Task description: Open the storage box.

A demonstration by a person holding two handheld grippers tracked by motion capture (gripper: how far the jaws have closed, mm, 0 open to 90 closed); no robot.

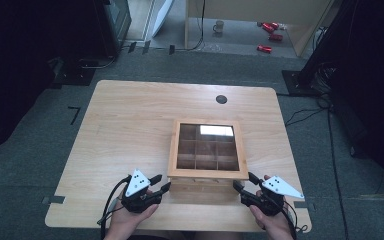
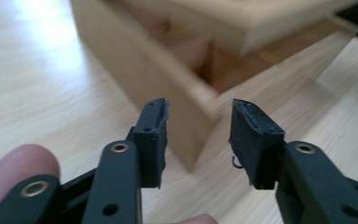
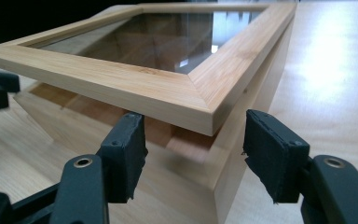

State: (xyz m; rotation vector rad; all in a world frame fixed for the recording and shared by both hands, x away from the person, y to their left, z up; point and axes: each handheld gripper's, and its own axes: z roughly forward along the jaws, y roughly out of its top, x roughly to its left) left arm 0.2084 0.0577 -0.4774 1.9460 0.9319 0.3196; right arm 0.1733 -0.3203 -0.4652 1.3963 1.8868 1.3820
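A wooden box (image 1: 200, 190) with inner compartments stands at the front middle of the table. Its glass-paned lid (image 1: 207, 173) sits raised at the front, with a gap over the base; what holds it up I cannot tell. My left gripper (image 1: 162, 182) is at the box's front left corner. It is open, its jaws either side of the base's corner (image 2: 191, 116) under the lid (image 2: 242, 23). My right gripper (image 1: 244, 180) is open at the front right corner, where its jaws flank the lid's corner (image 3: 168, 93) and the base (image 3: 256, 93) without closing on them.
The light wooden table (image 1: 125, 130) has a black round hole (image 1: 221, 99) at the back. Its front edge lies just behind my hands. On the floor beyond are a mug (image 1: 219, 26), red cans (image 1: 270, 30) and cables (image 1: 305, 115).
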